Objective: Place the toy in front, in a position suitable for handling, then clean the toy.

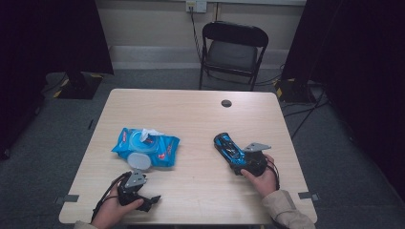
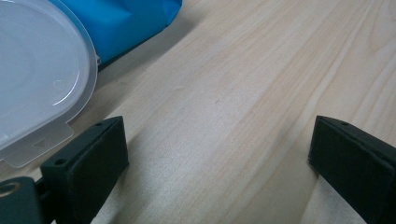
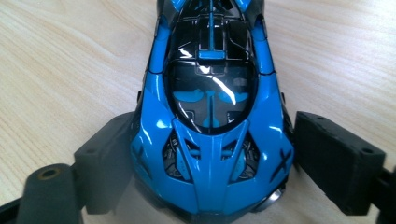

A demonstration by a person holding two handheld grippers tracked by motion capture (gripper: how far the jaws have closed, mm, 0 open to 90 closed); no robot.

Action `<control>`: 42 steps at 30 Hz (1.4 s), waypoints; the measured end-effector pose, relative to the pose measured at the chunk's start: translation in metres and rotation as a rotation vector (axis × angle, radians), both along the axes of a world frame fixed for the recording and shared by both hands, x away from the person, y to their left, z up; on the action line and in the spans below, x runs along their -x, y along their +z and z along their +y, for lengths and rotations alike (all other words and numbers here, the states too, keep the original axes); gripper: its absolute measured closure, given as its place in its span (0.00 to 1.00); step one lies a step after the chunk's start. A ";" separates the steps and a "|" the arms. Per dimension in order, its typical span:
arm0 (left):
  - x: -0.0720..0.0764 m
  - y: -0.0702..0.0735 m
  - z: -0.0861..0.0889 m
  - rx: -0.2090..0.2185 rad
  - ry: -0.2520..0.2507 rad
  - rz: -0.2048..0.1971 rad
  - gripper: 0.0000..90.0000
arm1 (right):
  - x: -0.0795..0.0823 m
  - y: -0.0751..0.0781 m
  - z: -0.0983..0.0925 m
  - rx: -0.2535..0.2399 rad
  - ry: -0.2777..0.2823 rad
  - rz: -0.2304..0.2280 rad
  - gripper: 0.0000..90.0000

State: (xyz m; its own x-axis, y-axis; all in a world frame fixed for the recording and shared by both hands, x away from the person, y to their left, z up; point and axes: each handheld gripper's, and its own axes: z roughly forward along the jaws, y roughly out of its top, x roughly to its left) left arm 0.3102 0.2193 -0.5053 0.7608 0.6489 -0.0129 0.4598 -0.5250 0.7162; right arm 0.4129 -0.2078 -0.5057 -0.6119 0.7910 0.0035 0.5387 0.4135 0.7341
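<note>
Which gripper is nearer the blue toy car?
Right. The right gripper straddles the toy car, jaws open; the left gripper sits across the table, by the wipes pack.

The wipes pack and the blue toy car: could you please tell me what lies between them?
Nothing: in the high view, only bare table separates the wipes pack from the toy car.

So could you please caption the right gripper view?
Blue toy car on the table, between open jaws.

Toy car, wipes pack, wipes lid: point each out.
toy car (image 3: 212, 116): right gripper view, on the dark cabin glass.
wipes pack (image 1: 165, 149): high view, on the blue wrapper right of the opening.
wipes lid (image 2: 32, 74): left gripper view, on the flipped-open translucent lid's middle.
</note>
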 end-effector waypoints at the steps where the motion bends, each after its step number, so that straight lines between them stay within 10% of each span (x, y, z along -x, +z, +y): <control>1: 0.001 0.000 0.001 -0.001 -0.001 0.000 0.04 | 0.000 0.000 -0.001 -0.003 0.013 -0.005 0.24; 24: -0.002 0.035 0.007 0.058 0.036 0.013 0.17 | 0.000 0.000 -0.003 -0.010 0.047 -0.009 0.27; 42: -0.032 0.080 0.012 0.127 0.103 0.026 0.17 | -0.001 0.000 -0.003 -0.010 0.050 -0.010 0.27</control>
State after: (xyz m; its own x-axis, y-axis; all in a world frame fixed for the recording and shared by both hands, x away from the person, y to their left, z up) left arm 0.3425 0.2310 -0.4251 0.6887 0.7153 -0.1188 0.5260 -0.3801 0.7608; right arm 0.4136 -0.2107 -0.5054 -0.6510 0.7591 0.0050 0.5103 0.4327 0.7433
